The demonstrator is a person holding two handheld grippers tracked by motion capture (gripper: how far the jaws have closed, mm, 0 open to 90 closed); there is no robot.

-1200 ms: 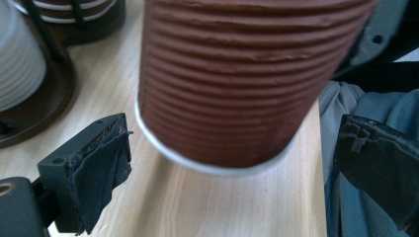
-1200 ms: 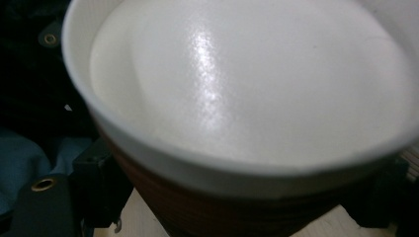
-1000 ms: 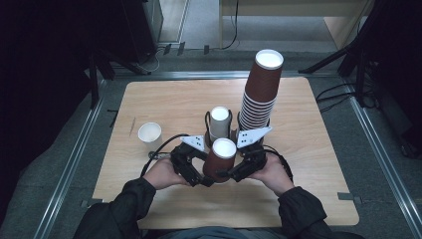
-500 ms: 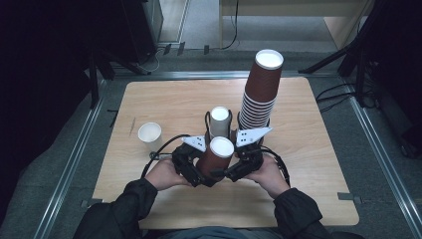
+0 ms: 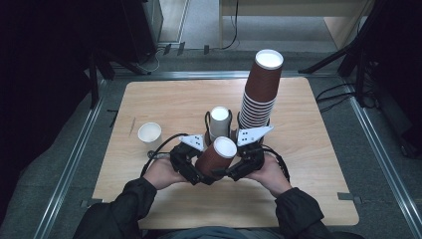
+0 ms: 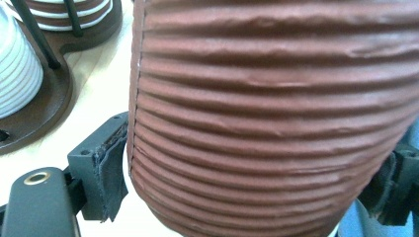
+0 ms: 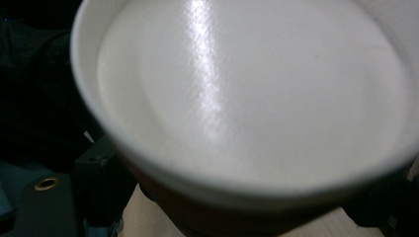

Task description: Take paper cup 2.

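Observation:
A brown ribbed paper cup with a white inside is held tilted just above the table, between both hands. My left gripper grips its lower wall. Its jaws have just been closing, and in the left gripper view the cup sits between the pads, which press on its sides. My right gripper is shut on the same cup from the other side. In the right gripper view the cup's white mouth looms above the jaws.
A tall stack of brown cups stands behind the grippers on a dark wooden holder. Beside it is a shorter stack. A small white cup stands alone to the left. The table's front edge lies near the person's sleeves.
Both hands and the tilted cup stay where they were. No shift shows in the high view.

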